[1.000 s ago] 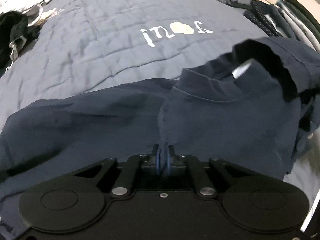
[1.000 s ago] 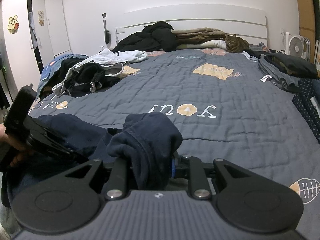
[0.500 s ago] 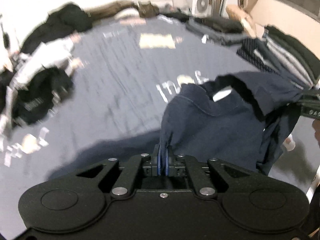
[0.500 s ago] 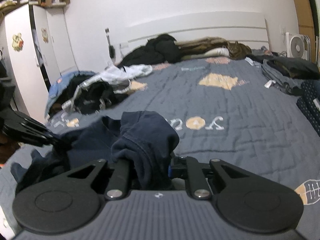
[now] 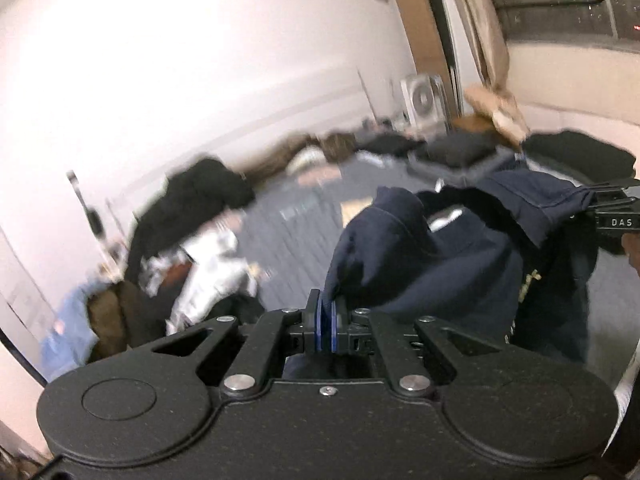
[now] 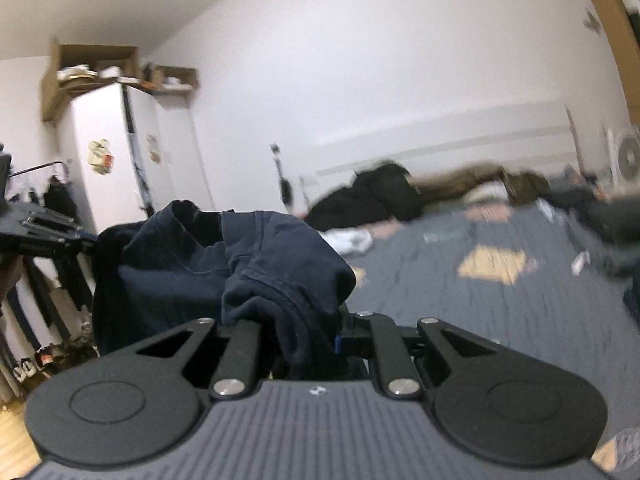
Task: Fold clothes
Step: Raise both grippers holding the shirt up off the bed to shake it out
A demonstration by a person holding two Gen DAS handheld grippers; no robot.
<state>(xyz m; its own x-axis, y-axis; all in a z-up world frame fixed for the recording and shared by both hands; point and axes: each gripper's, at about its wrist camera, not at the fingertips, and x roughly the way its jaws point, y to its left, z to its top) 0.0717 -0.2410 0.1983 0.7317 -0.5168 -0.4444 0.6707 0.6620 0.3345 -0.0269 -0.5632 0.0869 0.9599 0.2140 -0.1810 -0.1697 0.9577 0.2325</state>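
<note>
Left wrist view. Item: navy sweatshirt (image 5: pixel 432 264), lifted clear of the grey quilted bed (image 5: pixel 288 248), hanging to the right of centre with its neck label showing. Left gripper (image 5: pixel 327 322): blue pads clenched almost together on a thin edge of the navy cloth, which rises from the nip and drapes right. At far right the right gripper (image 5: pixel 608 200) enters the view, a fold of the same garment draped over it; a hand (image 5: pixel 632 246) shows just below. Background blurred: heap of unfolded clothes (image 5: pixel 192 240) at left, fan (image 5: pixel 422 100) by the far wall.

Right wrist view. Right gripper (image 6: pixel 308 332): its jaws have just been closing, and a thick bunch of the navy sweatshirt (image 6: pixel 248 264) sits between them and spills over the left finger; pads mostly hidden by cloth, grip reads as firm. The left gripper (image 6: pixel 56 228) holds the other end at far left. Bed (image 6: pixel 480 300) lies beyond and right, wardrobe (image 6: pixel 120 152) at left.

Step judged: garment raised between both grippers to open it out before laying it flat. Next move calls for drawing the two grips apart to spread the cloth, then lowering it flat onto the bed without losing either hold.
</note>
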